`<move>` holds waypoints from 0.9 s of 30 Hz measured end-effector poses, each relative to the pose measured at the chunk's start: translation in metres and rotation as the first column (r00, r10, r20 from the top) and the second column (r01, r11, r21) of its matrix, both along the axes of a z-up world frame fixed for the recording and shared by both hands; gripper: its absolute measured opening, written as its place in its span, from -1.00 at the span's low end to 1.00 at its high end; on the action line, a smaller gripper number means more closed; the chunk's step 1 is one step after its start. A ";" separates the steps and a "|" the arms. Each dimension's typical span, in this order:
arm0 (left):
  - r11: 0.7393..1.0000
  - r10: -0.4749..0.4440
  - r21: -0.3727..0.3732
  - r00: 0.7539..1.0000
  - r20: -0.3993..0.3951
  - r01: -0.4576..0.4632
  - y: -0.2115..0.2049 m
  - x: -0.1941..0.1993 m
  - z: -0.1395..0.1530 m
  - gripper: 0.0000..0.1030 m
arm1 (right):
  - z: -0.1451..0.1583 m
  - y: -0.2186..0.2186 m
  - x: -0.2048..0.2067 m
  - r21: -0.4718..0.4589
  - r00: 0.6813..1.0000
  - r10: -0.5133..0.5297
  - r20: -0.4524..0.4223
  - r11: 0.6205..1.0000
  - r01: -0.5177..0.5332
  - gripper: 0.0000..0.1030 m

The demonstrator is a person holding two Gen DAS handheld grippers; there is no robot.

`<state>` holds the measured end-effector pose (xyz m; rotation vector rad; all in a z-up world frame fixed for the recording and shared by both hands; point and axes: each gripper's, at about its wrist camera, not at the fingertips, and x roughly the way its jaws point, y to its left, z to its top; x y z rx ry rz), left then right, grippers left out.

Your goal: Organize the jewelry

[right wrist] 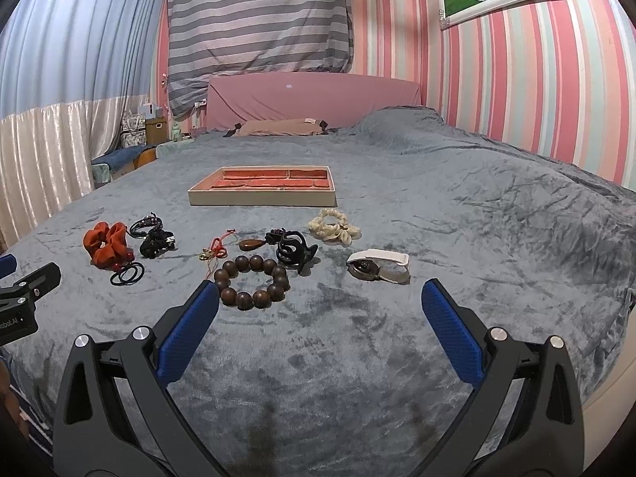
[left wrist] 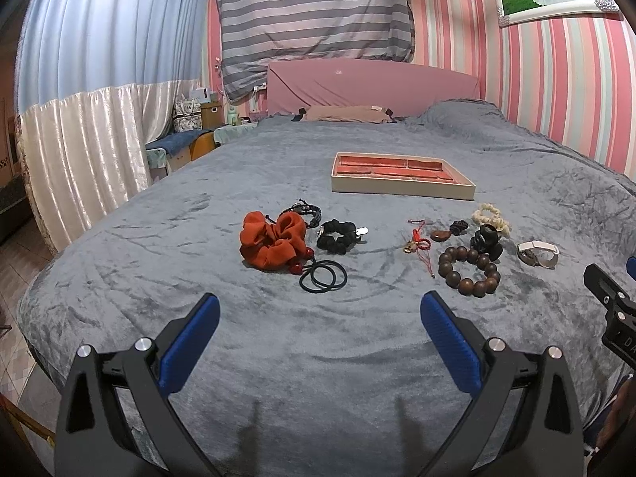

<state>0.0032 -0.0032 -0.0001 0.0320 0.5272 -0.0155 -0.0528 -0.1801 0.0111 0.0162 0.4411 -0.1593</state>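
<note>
A cream tray [left wrist: 401, 190] [right wrist: 262, 199] with red compartments lies on the grey bed. In front of it lie an orange scrunchie [left wrist: 270, 244] [right wrist: 105, 246], a black scrunchie [left wrist: 338, 235], black hair ties [left wrist: 322, 276], a red cord charm [left wrist: 419, 244], a brown bead bracelet [left wrist: 469, 270] [right wrist: 251, 287], a black claw clip [right wrist: 295, 252], a cream scrunchie [right wrist: 334, 230] and a white-strap watch [left wrist: 537, 253] [right wrist: 377, 266]. My left gripper [left wrist: 320, 310] is open and empty, short of the hair ties. My right gripper [right wrist: 320, 298] is open and empty, just short of the bracelet and watch.
The grey blanket [left wrist: 278, 357] covers a large bed with a pink headboard [left wrist: 369, 87] and a pillow [left wrist: 346, 113]. Striped walls stand behind and right, curtains [left wrist: 99, 79] at the left. The bed's left edge drops to the floor.
</note>
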 end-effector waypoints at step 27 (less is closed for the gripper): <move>1.000 -0.001 0.000 1.000 0.002 0.001 0.000 0.000 0.000 0.91 | -0.002 -0.001 -0.002 -0.001 1.000 -0.006 0.004 1.000 0.006 0.92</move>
